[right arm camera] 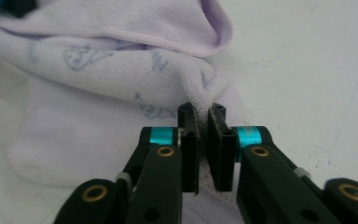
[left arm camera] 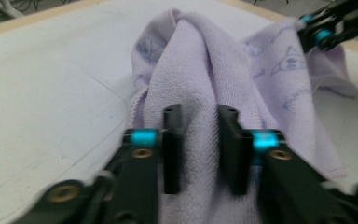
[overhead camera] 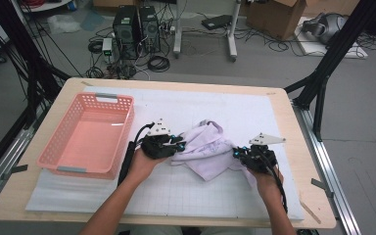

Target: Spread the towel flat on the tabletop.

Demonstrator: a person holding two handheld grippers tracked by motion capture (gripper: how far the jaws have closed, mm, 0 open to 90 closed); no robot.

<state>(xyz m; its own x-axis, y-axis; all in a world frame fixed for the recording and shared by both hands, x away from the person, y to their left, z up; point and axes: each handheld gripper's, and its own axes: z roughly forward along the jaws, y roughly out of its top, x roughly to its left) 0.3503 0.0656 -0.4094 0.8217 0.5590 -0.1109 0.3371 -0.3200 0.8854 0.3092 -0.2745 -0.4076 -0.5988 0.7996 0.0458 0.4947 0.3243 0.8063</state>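
High view, cloth: a pale lilac cloth lies bunched up on the white mat that covers the table, a little right of the middle.
High view, left gripper: the left gripper meets the cloth's left edge, with the person's left hand behind it.
High view, right gripper: the right gripper meets the cloth's right edge, with the right hand behind it; the cloth spans the gap between the two grippers.
High view, basket: a pink basket stands on the left part of the mat, well apart from the cloth.
Left gripper view, fingers: the two black fingers pinch a thick fold of the cloth, which rises in a ridge ahead of them.
Left gripper view, other gripper: the right gripper shows at the top right, on the cloth's far edge.
Right gripper view, fingers: the fingers are pressed nearly together on a thin edge of the cloth, with fabric caught between them.
Right gripper view, cloth: faint blue drawings are printed on it, and a hemmed edge curls over at the top; the rest lies on the mat.
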